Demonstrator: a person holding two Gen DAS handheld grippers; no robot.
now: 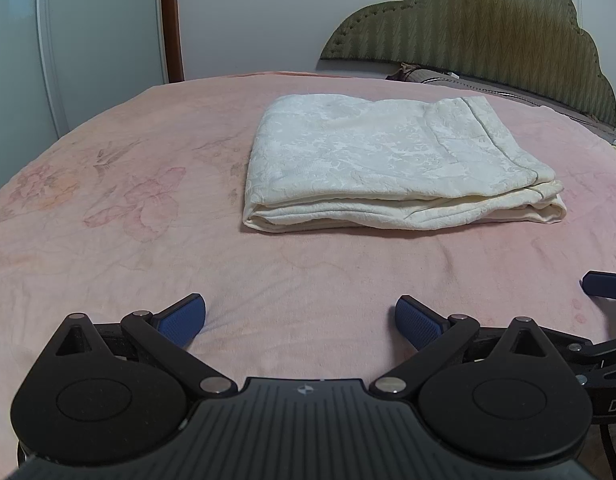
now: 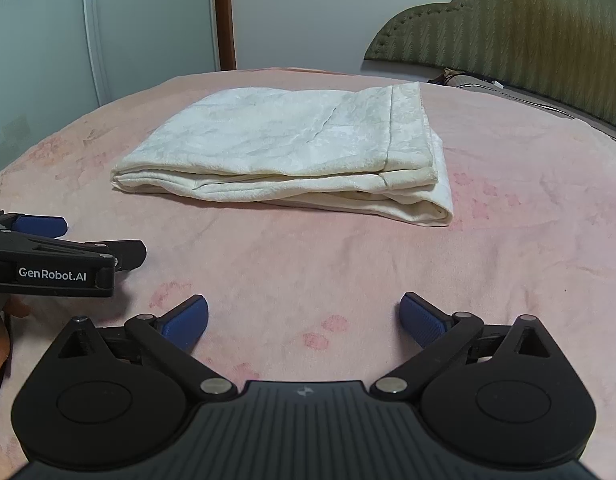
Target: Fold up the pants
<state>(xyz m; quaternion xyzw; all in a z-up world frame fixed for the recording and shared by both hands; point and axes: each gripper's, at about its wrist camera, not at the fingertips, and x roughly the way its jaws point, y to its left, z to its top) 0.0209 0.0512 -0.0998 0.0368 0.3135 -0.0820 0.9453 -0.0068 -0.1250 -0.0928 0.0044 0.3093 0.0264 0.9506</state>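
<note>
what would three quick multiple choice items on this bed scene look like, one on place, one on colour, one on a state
1. Where do the pants lie?
A. on the pink bedspread
B. on the floor
C. over the headboard

2. What colour are the pads of the right gripper?
A. red
B. blue
C. yellow

3. How do the grippers stand?
A. both shut on the pants
B. one holds a pant leg
C. both open, clear of the pants

Answers:
1 A, the folded cream bundle rests flat on the bedspread.
2 B, both wrist views show blue pads.
3 C, the left gripper and the right one gape over bare bedspread, with the pants lying beyond them.
</note>
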